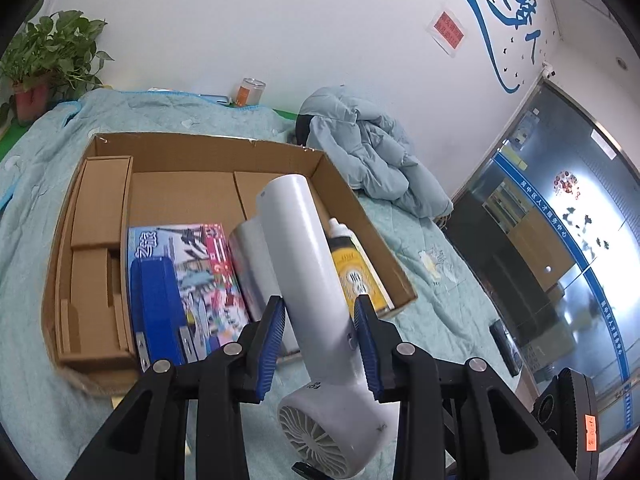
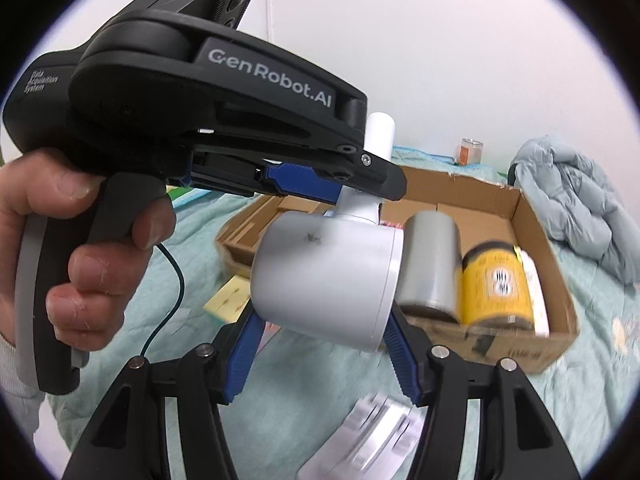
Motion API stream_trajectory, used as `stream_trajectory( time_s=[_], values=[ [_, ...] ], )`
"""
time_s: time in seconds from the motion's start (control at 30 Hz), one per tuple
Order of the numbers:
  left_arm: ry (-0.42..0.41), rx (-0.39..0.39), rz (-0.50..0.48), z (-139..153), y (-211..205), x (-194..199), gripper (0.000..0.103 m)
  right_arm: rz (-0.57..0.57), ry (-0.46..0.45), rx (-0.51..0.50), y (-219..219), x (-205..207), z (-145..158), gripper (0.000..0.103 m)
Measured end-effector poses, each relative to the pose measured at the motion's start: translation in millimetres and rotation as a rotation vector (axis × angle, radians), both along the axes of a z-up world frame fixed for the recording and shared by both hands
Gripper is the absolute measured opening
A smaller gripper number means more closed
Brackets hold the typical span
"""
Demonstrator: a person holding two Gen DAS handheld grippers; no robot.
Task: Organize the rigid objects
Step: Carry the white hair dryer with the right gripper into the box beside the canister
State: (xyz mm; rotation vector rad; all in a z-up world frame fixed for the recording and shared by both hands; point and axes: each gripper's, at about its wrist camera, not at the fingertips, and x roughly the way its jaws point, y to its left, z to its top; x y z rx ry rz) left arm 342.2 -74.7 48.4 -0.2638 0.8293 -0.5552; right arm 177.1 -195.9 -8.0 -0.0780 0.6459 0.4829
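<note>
White handheld fan (image 1: pixel 316 280) is up above the cardboard box (image 1: pixel 352 184), left tool (image 1: pixel 320 332) clenched on its handle, right tool (image 2: pixel 322 344) gripping its round head. In the box: yellow can (image 1: pixel 358 276), silver cylinder (image 2: pixel 430 264), colourful booklet (image 1: pixel 200 272). A grey jacket (image 1: pixel 376 160) lies right of the box.

Probably an office lobby: blue slogan lettering (image 1: pixel 516 20) on the white wall, glass entrance doors (image 1: pixel 560 240), potted plant (image 1: pixel 52 52).
</note>
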Motion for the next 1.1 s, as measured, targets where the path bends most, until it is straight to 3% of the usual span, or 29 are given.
stream_trajectory(
  time_s=[0.23,0.53,0.87,0.97,1.1],
  values=[
    [0.053,0.018,-0.012,-6.7,8.0,52.3,0.033,-0.011,0.059,-0.008,8.1,40.7,-5.4,0.059],
    [0.151,0.029,0.000,-51.1,12.5,98.3,0.032,-0.017,0.161,-0.018,13.1,78.6,-35.3,0.059],
    [0.210,0.023,0.009,-75.3,15.1,114.7,0.032,-0.015,0.222,-0.020,10.5,87.8,-46.5,0.059],
    [0.221,0.067,0.023,-81.1,15.9,114.6,0.031,-0.008,0.213,-0.031,13.8,82.0,-45.2,0.059],
    [0.219,0.064,0.012,-80.9,17.0,106.6,0.030,0.004,0.198,-0.020,12.5,70.5,-40.8,0.059]
  ],
)
